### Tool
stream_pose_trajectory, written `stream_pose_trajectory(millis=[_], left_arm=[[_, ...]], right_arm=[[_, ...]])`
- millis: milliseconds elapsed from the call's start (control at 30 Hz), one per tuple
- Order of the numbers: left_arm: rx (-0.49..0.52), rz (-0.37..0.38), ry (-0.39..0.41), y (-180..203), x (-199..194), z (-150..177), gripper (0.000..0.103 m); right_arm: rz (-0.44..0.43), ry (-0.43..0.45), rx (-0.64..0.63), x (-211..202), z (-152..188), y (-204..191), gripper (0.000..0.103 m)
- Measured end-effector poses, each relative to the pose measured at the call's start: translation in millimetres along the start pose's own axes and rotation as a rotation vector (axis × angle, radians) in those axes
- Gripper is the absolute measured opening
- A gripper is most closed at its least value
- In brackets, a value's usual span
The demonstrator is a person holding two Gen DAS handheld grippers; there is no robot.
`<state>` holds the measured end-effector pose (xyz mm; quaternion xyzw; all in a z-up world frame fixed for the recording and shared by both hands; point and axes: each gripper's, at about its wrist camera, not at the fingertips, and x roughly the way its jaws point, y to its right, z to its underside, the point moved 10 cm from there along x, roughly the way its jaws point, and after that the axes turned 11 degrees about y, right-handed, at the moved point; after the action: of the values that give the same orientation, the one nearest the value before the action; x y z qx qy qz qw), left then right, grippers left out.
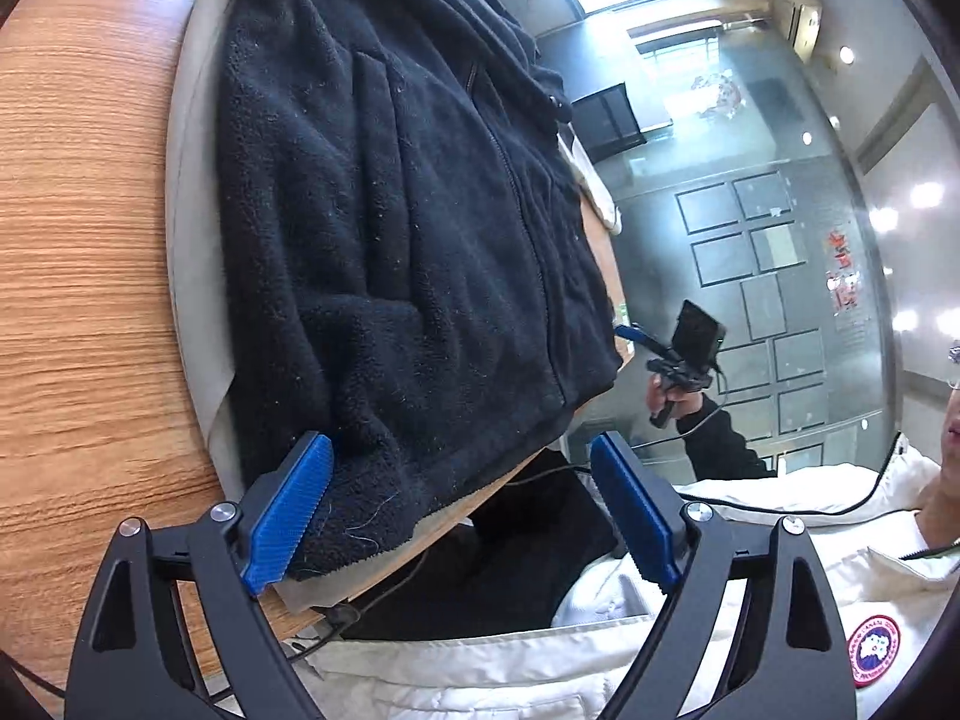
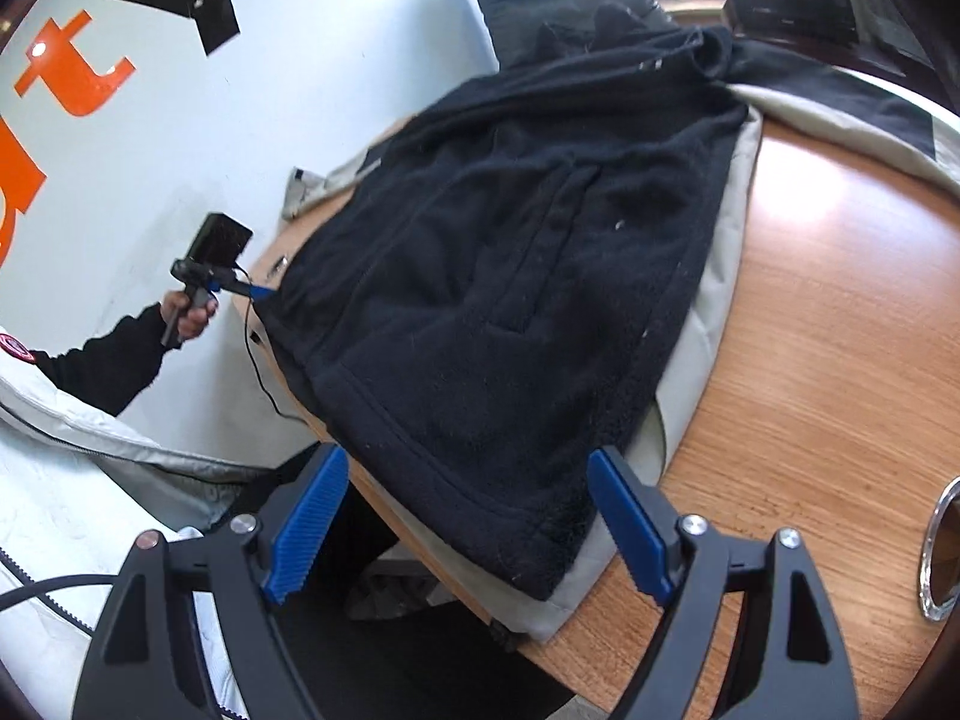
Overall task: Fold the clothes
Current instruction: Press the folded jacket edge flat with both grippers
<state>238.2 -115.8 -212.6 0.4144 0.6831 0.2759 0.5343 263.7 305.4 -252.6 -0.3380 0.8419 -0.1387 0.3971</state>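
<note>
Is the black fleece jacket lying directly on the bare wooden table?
No, the black fleece jacket lies on a grey cloth spread over the wooden table.

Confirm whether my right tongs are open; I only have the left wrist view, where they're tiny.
Observer: Open. The right tongs have their fingers spread either side of the near hem corner of the black fleece.
Operator: Anything on the table that side?
Observer: A metal-rimmed hole in the wooden table, right of the tongs, apart from the fleece.
Operator: Does the grey layer reach it?
Observer: No; the grey garment under the fleece ends short of the hole.
</note>
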Motion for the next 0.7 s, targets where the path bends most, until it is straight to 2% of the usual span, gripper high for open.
stream_pose_trajectory(millis=[233, 333, 400, 467, 533, 600, 667, 700], left_arm=[[0.049, 0.02, -0.02, 16, 9, 4, 0.089], [0.058, 0.047, -0.009, 21, 7, 2, 0.088], [0.067, 0.054, -0.008, 19, 4, 2, 0.084], [0.071, 0.036, -0.016, 11, 3, 3, 0.073], [0.053, -0.016, -0.037, -6, 4, 6, 0.057], [0.038, -0.032, -0.041, -13, 3, 5, 0.053], [0.038, -0.033, -0.041, -13, 2, 5, 0.055], [0.037, -0.03, -0.043, -13, 2, 5, 0.059]], right_arm=[[0.016, -0.052, 0.016, 23, 7, 8, 0.082], [-0.003, -0.041, 0.009, 23, 1, 1, 0.062], [-0.011, -0.022, 0.001, 20, -5, -2, 0.042], [0.022, -0.061, 0.001, 23, 0, 8, 0.041], [0.075, -0.135, 0.014, 30, 14, 23, 0.037], [0.078, -0.132, 0.016, 29, 13, 25, 0.036], [0.088, -0.131, 0.014, 28, 12, 25, 0.037], [0.087, -0.135, 0.015, 27, 14, 25, 0.04]])
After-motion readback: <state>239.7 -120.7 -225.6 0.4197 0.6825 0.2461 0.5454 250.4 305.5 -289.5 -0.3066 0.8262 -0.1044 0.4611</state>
